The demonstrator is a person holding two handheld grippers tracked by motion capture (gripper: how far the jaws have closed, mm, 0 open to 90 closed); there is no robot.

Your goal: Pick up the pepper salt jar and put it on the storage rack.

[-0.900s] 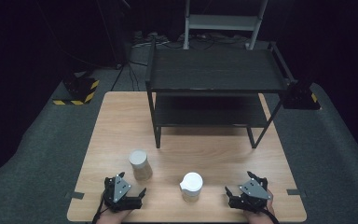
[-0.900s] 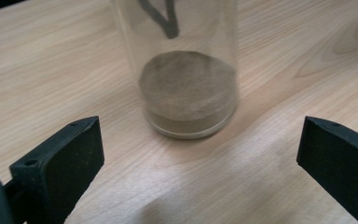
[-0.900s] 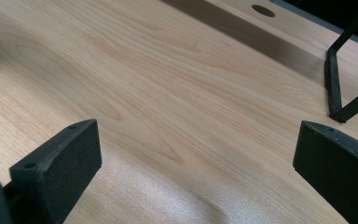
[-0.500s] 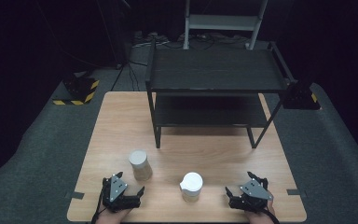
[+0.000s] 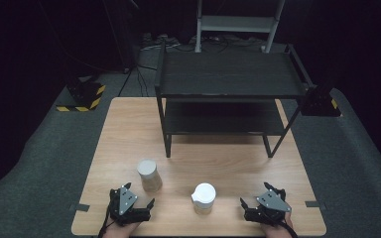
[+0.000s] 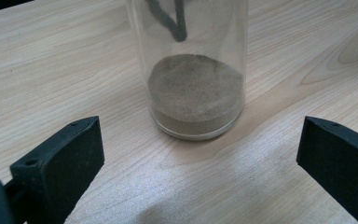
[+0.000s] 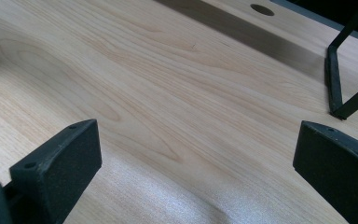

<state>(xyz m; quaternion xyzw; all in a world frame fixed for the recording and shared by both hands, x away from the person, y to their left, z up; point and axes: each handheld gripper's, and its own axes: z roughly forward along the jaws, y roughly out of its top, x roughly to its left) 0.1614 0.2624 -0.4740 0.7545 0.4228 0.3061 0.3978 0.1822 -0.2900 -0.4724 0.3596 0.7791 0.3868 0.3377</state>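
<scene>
At the lower edge of the worktop (image 5: 129,129), both grippers rested with fingers apart; the left gripper (image 5: 129,208) faced a sand-holding glass jar (image 6: 193,70) at upper centre, likely grasped next by advancing.

Dim, dark surroundings; the lit wooden table (image 5: 129,129) shows soft shadows and slight blur.

Glass jar (image 6: 196,70) cut off by top edge in left gripper view (upper part and lid unseen). Dark mark on its wall, partly cropped, unreadable. Person's hands (image 5: 121,229) cropped at bottom edge.
</scene>
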